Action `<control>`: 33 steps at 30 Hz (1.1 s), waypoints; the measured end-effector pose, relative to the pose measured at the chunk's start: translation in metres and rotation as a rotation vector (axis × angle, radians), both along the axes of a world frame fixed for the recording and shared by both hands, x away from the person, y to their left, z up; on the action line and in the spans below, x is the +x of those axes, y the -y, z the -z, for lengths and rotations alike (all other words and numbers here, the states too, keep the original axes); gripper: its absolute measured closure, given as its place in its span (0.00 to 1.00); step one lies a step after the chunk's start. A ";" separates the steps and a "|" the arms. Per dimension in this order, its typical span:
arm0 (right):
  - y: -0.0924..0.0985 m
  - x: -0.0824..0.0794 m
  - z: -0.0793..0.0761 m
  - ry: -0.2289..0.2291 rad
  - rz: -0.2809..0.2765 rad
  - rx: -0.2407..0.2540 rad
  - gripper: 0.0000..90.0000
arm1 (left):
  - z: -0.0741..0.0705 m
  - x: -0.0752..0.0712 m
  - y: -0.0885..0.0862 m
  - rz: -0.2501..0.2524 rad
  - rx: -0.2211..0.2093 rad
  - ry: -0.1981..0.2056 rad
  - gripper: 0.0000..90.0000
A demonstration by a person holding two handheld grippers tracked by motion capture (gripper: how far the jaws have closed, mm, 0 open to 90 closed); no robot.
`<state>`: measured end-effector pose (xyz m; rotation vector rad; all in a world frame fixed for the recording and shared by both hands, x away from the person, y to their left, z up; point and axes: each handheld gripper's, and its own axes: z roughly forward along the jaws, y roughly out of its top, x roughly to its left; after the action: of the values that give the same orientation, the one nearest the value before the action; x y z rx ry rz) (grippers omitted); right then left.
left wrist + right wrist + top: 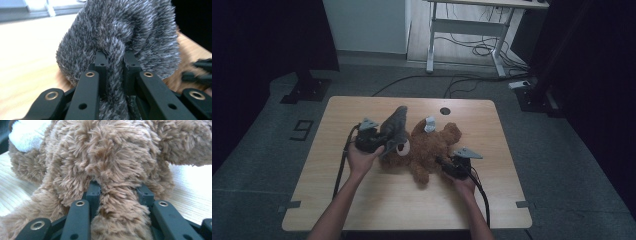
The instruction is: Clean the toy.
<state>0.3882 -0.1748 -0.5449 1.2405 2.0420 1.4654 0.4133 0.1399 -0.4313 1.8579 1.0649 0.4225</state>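
High view pretty dim, corners near black. Gripper views brighter, desk [27,50] washed out, background soft, edges blurry.

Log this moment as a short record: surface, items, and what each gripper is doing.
surface: wooden table
item 1: brown teddy bear, lying on the table
item 2: grey furry cloth, raised beside the bear's head
left gripper: shut on the grey furry cloth
right gripper: shut on the brown teddy bear's fur

Light wooden table [362,200], brown plush bear [432,150] lying at its middle.
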 end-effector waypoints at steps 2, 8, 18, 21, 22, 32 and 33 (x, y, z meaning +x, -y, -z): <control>0.002 -0.001 0.000 0.001 -0.006 0.002 0.72 | -0.005 0.006 0.018 0.019 0.036 0.010 0.86; 0.004 -0.002 0.001 0.002 -0.019 0.009 0.71 | 0.011 0.028 0.042 0.028 0.089 -0.094 0.85; 0.005 -0.015 0.000 -0.007 -0.051 -0.050 0.65 | 0.034 0.007 0.027 0.085 0.022 -0.123 0.86; 0.005 -0.019 -0.002 -0.015 -0.061 -0.071 0.58 | 0.039 -0.001 0.025 0.094 0.004 -0.107 0.86; 0.006 -0.020 -0.003 -0.021 -0.067 -0.071 0.53 | 0.040 -0.002 0.024 0.092 -0.006 -0.102 0.86; 0.019 -0.020 -0.025 -0.010 -0.072 0.059 0.28 | 0.045 -0.022 0.034 0.100 0.073 -0.025 0.86; 0.011 -0.016 -0.029 -0.004 -0.072 0.050 0.26 | 0.046 -0.026 0.033 0.104 0.065 -0.022 0.86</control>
<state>0.3724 -0.1862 -0.5163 1.2012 2.0850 1.5560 0.3872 0.1071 -0.4776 1.9695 0.9745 0.3810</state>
